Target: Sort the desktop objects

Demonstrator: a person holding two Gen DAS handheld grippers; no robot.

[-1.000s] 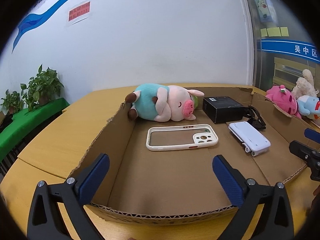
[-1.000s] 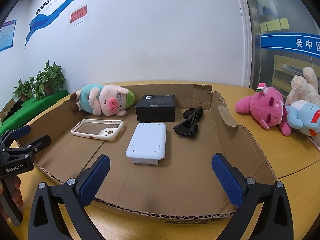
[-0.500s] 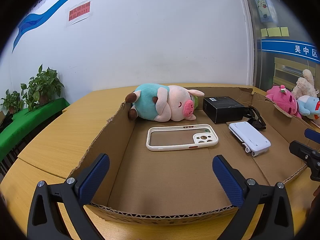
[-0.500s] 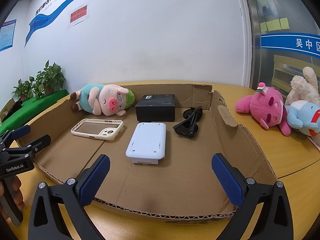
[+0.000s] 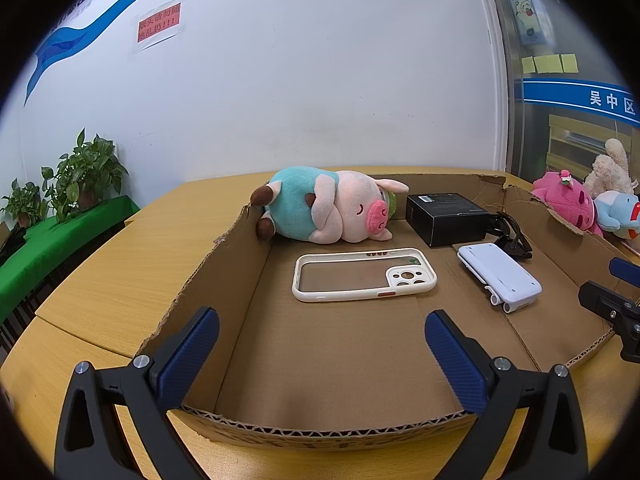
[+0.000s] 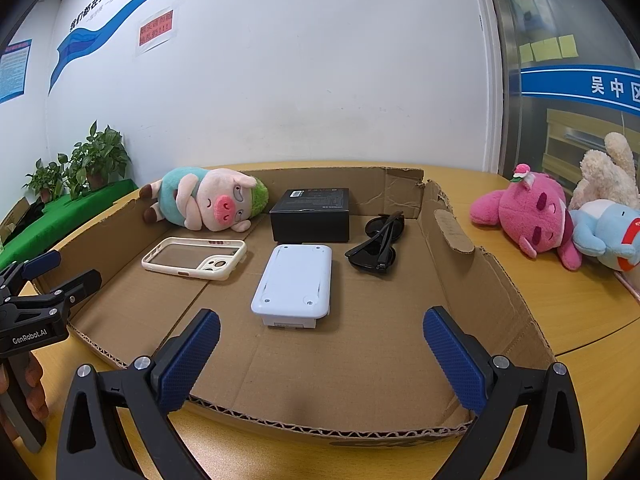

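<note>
A shallow cardboard tray (image 5: 224,276) (image 6: 492,280) lies on the wooden table. In it are a pig plush (image 5: 332,212) (image 6: 208,204), a white phone case (image 5: 362,276) (image 6: 196,258), a black box (image 5: 444,218) (image 6: 310,216), a white flat device (image 5: 498,276) (image 6: 296,284) and black sunglasses (image 6: 378,250) (image 5: 514,236). My left gripper (image 5: 320,356) is open and empty at the tray's near left edge. My right gripper (image 6: 320,354) is open and empty at the near right edge.
A pink plush (image 6: 528,216) (image 5: 568,202), a blue plush (image 6: 608,236) and a cream plush (image 6: 608,176) lie on the table right of the tray. Potted plants (image 5: 80,176) stand on a green ledge at the far left. A white wall is behind.
</note>
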